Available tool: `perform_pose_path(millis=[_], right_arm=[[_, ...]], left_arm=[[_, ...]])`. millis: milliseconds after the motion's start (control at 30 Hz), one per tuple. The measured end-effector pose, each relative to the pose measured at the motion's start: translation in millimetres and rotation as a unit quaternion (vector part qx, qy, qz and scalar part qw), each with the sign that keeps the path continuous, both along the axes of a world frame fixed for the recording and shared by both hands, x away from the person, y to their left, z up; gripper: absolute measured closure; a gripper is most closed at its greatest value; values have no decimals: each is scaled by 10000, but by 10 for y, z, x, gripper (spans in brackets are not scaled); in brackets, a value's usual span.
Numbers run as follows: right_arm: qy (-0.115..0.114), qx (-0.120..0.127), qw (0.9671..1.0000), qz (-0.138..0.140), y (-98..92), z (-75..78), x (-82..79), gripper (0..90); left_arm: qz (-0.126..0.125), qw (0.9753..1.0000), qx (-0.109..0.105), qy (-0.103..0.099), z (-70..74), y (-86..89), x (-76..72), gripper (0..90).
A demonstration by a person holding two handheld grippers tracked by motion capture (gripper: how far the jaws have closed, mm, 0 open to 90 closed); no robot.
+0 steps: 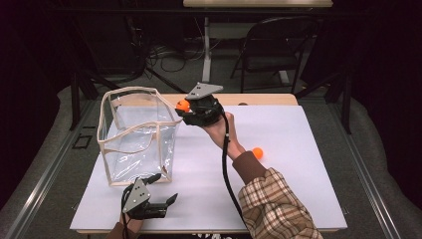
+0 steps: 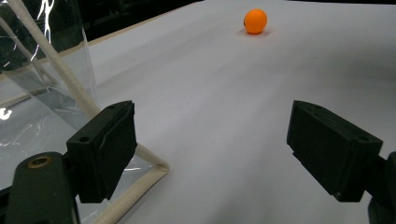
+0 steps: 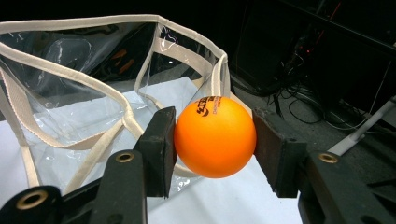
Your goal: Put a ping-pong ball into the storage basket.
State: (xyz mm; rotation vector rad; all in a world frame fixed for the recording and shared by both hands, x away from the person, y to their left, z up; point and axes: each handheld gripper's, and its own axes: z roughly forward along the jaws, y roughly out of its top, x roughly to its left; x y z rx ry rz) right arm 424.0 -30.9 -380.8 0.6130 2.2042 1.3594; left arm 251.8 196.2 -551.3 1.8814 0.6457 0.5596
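the right gripper [image 1: 185, 110] grips one ball [image 3: 215, 136] at the bag [image 1: 130, 92] rim, undropped, another ball [image 1: 257, 153] waits on the table [image 1: 298, 199], and the left gripper [image 1: 164, 188] is open.

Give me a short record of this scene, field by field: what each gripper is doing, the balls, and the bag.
right gripper: shut on the held orange ball, raised beside the bag's rim
left gripper: open, holding nothing, low over the table by the bag's near corner
clear bag: upright, mouth open, cream trim
loose orange ball: on the table, apart from the bag
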Motion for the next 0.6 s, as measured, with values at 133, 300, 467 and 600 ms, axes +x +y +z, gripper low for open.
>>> perform_pose_path(millis=[133,300,467,600], right_arm=[[-23,-37,10000,13,25,22,6,512],[-14,-37,10000,-1,49,42,35,512],[-4,-38,10000,-27,88,53,64,512],[-21,-69,10000,-12,127,54,76,511]], left_arm=[[-9,10000,3,-5,1,-4,-3,160],[-4,10000,-3,-6,1,0,0,161],[-10,10000,7,-5,2,-1,-2,161],[-9,10000,-2,-15,5,0,-4,161]])
